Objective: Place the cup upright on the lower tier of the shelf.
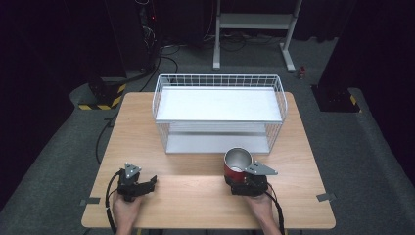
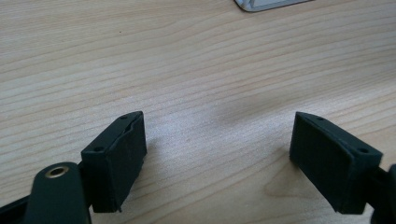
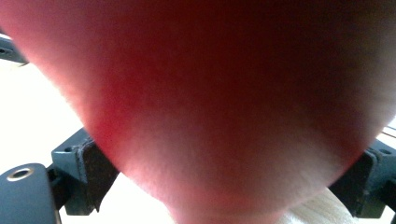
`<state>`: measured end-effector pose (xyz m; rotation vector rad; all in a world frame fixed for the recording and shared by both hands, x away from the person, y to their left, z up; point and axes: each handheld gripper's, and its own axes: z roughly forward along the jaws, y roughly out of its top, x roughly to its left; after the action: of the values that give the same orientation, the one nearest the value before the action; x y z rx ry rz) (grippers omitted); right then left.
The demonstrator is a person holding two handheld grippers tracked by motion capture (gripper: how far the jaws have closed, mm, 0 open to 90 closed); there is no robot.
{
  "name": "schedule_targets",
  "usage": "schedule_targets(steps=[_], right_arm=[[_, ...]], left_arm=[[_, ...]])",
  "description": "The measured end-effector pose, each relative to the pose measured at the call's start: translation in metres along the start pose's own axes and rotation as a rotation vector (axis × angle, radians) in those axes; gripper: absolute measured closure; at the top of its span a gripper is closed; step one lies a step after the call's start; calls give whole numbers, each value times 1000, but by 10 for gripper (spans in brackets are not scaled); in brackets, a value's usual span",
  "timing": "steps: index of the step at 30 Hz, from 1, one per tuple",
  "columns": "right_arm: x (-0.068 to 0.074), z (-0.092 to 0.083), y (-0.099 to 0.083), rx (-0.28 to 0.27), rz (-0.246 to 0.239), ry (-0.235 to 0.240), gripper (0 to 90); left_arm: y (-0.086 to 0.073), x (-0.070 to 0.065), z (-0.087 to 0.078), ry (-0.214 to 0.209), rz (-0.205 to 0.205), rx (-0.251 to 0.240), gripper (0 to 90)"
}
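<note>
Now the right claw (image 1: 244, 182) grips a red cup (image 1: 237, 164), seemingly just off the rack (image 1: 219, 113) edge. Left claw (image 1: 138, 185) gapes wide over bare surface (image 1: 195, 200).

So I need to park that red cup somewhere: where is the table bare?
Bare wood lies between the left tongs and the red cup held in the right tongs, and in strips either side of the wire basket out to the table edges. The middle back is crowded by the basket.
</note>
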<state>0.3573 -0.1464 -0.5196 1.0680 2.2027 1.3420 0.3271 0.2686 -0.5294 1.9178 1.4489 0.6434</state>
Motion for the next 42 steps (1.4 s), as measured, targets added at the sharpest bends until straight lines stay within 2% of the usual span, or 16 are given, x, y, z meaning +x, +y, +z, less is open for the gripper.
schedule_targets(steps=[22, 42], right_arm=[[5, 8, 4, -9, -29, -48, 147], [6, 9, 4, -15, -35, -51, 153]], left_arm=[[0, 0, 0, 0, 0, 0, 188], [0, 0, 0, 0, 0, 0, 188]])
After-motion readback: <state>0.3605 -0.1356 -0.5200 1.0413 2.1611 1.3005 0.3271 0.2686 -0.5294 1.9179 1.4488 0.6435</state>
